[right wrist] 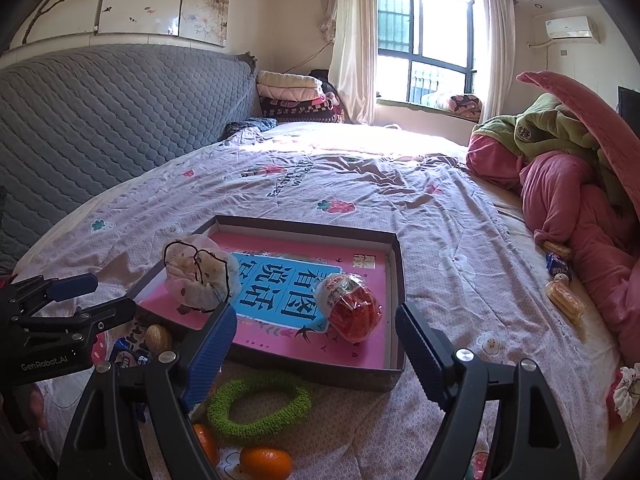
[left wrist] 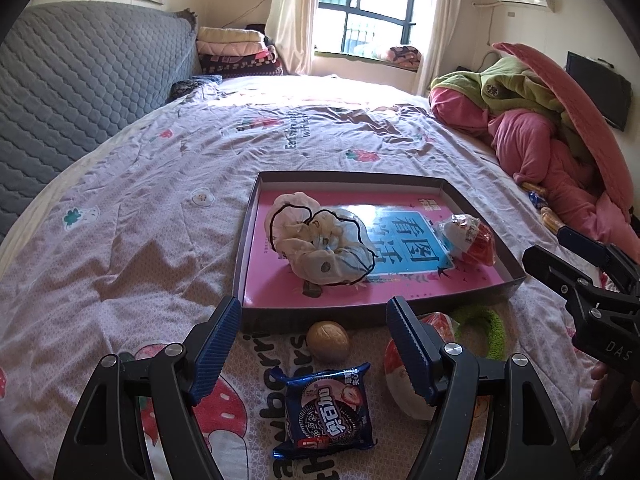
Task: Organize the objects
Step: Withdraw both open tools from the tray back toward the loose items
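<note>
A shallow cardboard tray with a pink and blue printed bottom lies on the bed. In it are a cream scrunchie and a red-and-white wrapped snack. My left gripper is open over a walnut and a blue cookie packet. A second wrapped snack sits behind its right finger. My right gripper is open above a green fuzzy ring and two oranges.
A pile of pink and green blankets lies at the right, with small snack packets beside it. A grey quilted headboard runs along the left. Folded blankets are stacked by the window.
</note>
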A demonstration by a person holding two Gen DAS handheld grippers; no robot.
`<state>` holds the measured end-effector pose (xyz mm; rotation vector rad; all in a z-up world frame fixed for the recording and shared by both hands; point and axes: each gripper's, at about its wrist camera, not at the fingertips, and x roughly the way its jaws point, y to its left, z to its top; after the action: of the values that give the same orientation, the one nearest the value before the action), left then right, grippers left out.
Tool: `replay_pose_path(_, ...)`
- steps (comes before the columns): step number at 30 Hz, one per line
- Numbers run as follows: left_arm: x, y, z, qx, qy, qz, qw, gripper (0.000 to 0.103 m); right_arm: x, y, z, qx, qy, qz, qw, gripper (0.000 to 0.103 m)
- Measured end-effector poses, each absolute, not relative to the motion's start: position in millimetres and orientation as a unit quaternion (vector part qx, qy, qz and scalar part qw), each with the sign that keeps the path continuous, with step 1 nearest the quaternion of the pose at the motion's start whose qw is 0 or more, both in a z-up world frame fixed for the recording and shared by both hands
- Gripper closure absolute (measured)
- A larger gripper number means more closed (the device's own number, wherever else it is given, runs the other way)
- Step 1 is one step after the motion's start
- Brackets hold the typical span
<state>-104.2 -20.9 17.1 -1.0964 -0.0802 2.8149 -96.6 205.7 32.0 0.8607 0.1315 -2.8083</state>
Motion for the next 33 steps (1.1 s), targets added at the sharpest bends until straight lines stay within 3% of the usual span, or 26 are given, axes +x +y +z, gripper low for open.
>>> replay_pose_path(33, -75, 3, -11, -0.408, 0.012, 0.906, 0.11, 0.027, -73, 216, 4, 0.33, 0.086, -0.932, 0.123, 0.022)
